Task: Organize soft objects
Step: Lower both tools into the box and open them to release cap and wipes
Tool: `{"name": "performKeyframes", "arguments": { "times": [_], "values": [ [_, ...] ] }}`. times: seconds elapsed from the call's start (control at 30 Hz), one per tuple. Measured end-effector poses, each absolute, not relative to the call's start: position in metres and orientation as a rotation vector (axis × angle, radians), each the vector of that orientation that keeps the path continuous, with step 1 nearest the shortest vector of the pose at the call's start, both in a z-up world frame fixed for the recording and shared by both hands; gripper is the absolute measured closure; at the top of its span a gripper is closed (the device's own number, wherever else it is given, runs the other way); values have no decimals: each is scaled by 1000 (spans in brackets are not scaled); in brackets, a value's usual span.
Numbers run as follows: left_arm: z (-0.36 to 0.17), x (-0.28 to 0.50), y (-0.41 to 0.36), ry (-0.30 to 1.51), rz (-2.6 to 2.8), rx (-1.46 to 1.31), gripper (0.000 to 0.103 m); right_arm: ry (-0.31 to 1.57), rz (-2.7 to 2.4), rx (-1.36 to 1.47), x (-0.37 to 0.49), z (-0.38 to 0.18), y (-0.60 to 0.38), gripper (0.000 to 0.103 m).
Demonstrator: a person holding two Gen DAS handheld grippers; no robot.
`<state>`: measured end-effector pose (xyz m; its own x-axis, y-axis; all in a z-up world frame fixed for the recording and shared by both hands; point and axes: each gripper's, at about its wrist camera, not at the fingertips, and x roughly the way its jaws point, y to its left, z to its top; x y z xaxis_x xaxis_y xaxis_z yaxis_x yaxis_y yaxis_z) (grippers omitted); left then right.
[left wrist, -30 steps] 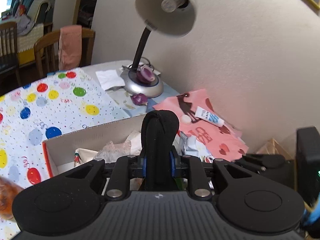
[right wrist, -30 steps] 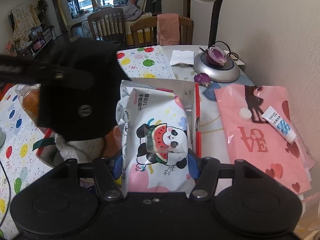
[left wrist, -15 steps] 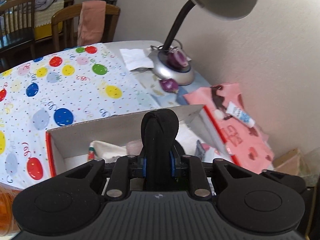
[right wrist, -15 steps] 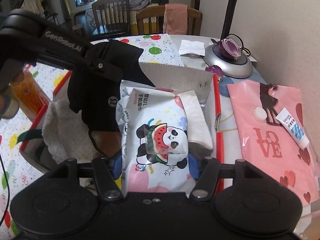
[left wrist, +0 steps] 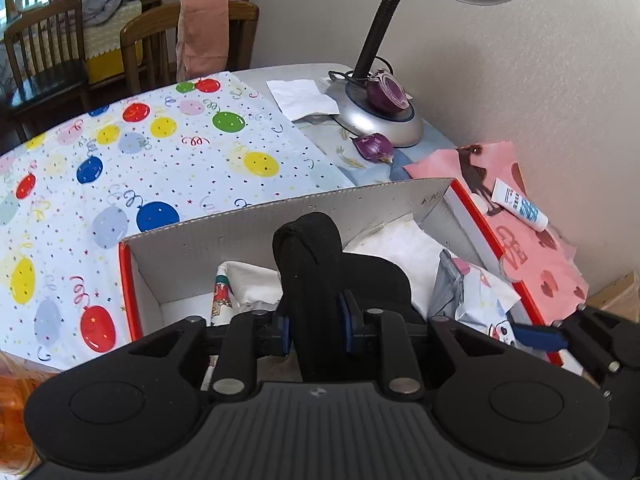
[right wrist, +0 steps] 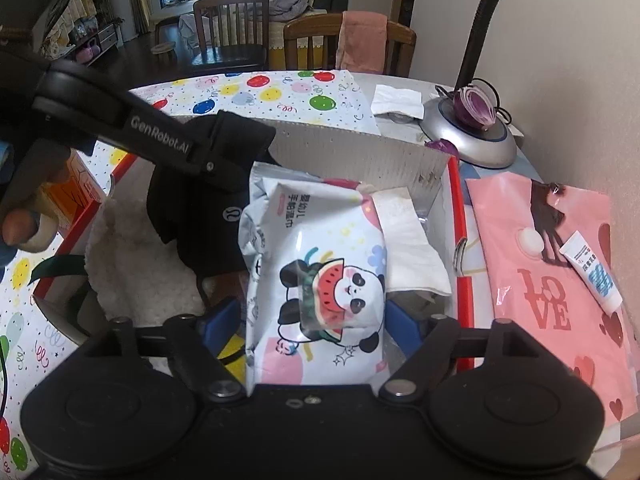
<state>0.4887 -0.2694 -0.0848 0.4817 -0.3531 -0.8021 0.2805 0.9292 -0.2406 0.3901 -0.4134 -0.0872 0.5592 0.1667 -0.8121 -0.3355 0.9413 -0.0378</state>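
My left gripper (left wrist: 314,322) is shut on a black cloth item (left wrist: 316,264) and holds it low inside a red-edged cardboard box (left wrist: 248,232). In the right wrist view the same black cloth (right wrist: 200,216) hangs from the left gripper's fingers (right wrist: 224,148) over a white fluffy item (right wrist: 132,264). My right gripper (right wrist: 314,320) is shut on a panda-print wet-wipe pack (right wrist: 316,272) and holds it over the box's right side (right wrist: 456,216). White cloth (left wrist: 248,284) lies in the box.
A desk lamp (left wrist: 380,112) with a cut purple onion (left wrist: 386,88) stands at the back right. A pink LOVE bag (right wrist: 552,280) with a small tube (right wrist: 592,272) lies right of the box. A balloon-print cloth (left wrist: 140,152) covers the table. Chairs (right wrist: 348,40) stand behind.
My left gripper has lowered the black cloth into the box. My right gripper has moved forward with the wipe pack over the box.
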Motion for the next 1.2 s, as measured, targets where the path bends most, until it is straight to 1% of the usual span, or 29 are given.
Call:
{"name": "performKeyframes", "arguments": {
  "times": [0.13, 0.17, 0.23, 0.27, 0.3, 0.33, 0.5, 0.53, 0.6, 0.77, 1.2],
  "values": [
    [-82, 485, -271, 986, -387, -58, 78, 925, 297, -182, 391, -84, -416, 21],
    [-82, 484, -271, 986, -388, -56, 74, 922, 297, -177, 390, -83, -416, 19],
    [-81, 483, -272, 985, -396, -52, 56, 917, 302, -167, 390, -81, -418, 17],
    [-80, 482, -272, 980, -402, -51, 35, 917, 308, -160, 390, -80, -419, 16],
    [-79, 479, -272, 969, -406, -45, 28, 918, 314, -154, 390, -79, -420, 14],
    [-77, 476, -273, 952, -406, -34, 26, 917, 318, -148, 390, -78, -421, 14],
    [-69, 464, -277, 922, -420, -1, 26, 896, 330, -122, 388, -70, -426, 13],
    [-67, 461, -277, 913, -425, 2, 26, 888, 331, -116, 387, -68, -428, 12],
    [-63, 455, -276, 895, -427, 11, 26, 869, 333, -101, 384, -63, -431, 6],
    [-49, 440, -270, 858, -441, 1, 26, 828, 347, -54, 375, -48, -435, 3],
    [1, 375, -237, 722, -463, 23, 26, 671, 381, -18, 334, -3, -422, 0]
  ]
}}
